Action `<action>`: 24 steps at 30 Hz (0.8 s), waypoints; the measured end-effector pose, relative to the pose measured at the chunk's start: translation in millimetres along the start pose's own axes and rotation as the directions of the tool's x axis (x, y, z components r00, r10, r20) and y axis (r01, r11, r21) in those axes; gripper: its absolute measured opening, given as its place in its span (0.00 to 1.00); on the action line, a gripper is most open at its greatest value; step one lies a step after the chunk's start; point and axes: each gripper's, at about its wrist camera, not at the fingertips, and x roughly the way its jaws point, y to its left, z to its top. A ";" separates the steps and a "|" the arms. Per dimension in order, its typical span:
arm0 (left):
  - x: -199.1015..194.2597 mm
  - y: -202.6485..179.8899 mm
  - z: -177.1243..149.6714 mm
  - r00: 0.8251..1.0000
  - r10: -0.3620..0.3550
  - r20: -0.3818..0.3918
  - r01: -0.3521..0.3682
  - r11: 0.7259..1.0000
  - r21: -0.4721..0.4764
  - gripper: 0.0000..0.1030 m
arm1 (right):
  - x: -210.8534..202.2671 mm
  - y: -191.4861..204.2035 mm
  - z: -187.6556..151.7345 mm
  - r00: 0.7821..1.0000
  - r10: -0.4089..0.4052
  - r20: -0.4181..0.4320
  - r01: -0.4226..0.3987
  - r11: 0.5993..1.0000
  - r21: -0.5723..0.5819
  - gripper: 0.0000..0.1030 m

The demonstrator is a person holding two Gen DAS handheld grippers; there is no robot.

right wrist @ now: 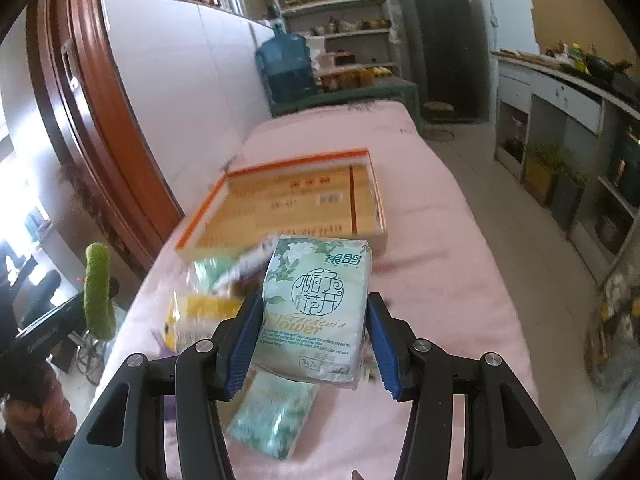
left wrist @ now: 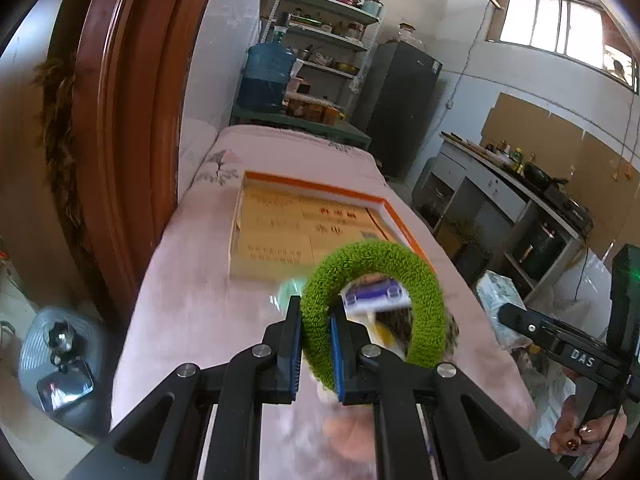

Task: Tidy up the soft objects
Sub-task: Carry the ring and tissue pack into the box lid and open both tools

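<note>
Tissue pack [right wrist: 316, 312] labelled "Gardenia Flower" between right gripper [right wrist: 316, 344] jaws.

My right gripper [right wrist: 314, 336] has its blue-padded jaws closed against both sides of a pale green tissue pack [right wrist: 316, 312], printed "Gardenia Flower", which hangs tilted above the pink cloth [right wrist: 460, 264]. Under it lie a second green patterned pack [right wrist: 272, 416], a blurred yellow-and-white packet [right wrist: 200, 316] and some further packets I cannot make out. Beyond them sits a shallow orange-rimmed cardboard box [right wrist: 288, 196], open side up, nothing in it. At far left my left gripper [right wrist: 52, 320] holds a green fuzzy ring [right wrist: 98, 292], seen edge-on. A blue water jug [right wrist: 286, 66] and a shelving rack [right wrist: 340, 12] stand behind.
</note>
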 end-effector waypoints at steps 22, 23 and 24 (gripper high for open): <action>115.4 14.6 107.5 0.998 0.054 -0.045 -0.053 0.998 0.017 0.12 | 124.1 -26.6 119.1 0.991 0.093 -0.099 -0.105 0.987 -0.118 0.52; 124.4 16.2 109.3 0.997 0.054 -0.057 -0.054 0.998 0.016 0.12 | 133.9 -25.8 121.2 0.990 0.088 -0.111 -0.102 0.987 -0.126 0.52; 133.0 17.7 110.8 0.996 0.056 -0.069 -0.055 0.998 0.014 0.12 | 140.7 -24.8 122.7 0.989 0.085 -0.119 -0.100 0.986 -0.130 0.52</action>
